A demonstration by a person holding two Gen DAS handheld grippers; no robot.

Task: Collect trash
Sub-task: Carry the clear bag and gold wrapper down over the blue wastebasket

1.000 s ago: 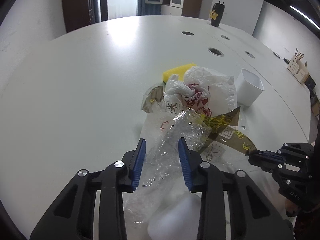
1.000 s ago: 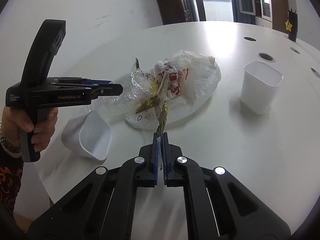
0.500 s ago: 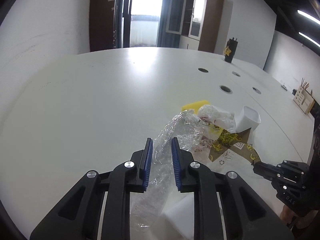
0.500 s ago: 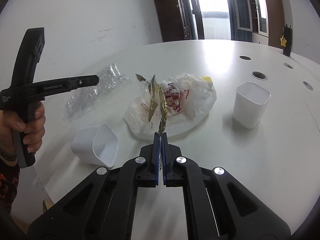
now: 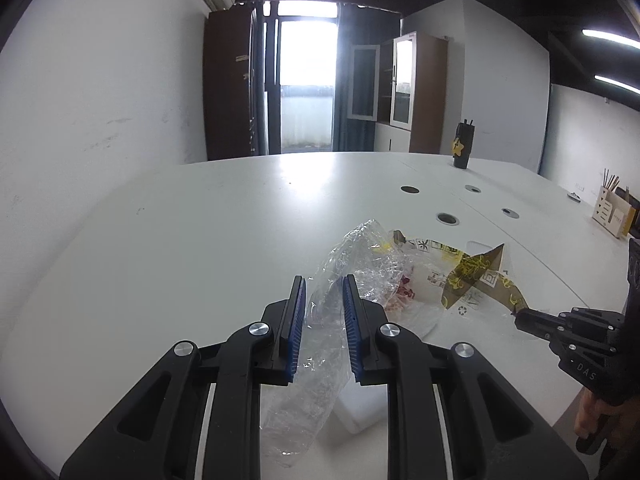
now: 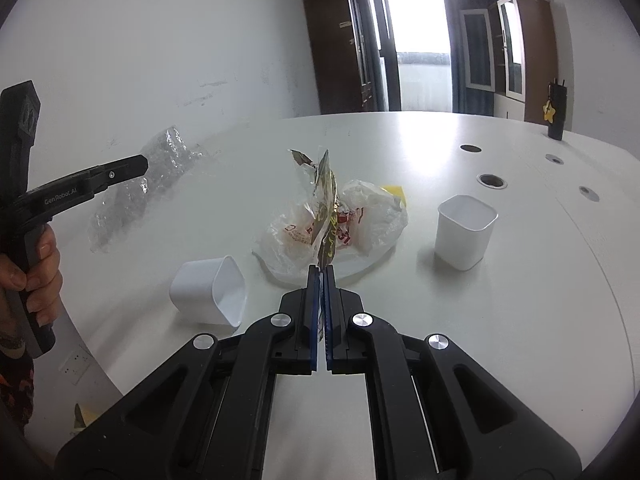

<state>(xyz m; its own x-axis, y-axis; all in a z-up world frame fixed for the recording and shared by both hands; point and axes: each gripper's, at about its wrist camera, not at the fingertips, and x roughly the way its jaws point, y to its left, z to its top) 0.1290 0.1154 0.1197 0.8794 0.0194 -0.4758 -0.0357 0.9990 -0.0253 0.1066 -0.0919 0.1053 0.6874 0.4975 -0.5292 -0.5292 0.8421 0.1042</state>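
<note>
1. The left gripper [image 6: 145,165] is nearly closed on a crumpled clear plastic sheet [image 6: 132,196], which hangs above the table [image 6: 500,320] with its long axis running diagonally down-left. Its body reads "GenRobot.AI".
2. The right gripper [image 6: 321,276] is fully closed on a brown-and-yellow wrapper [image 6: 326,208], standing edge-on and pointing up and away over the white bag [image 6: 372,216].
</note>
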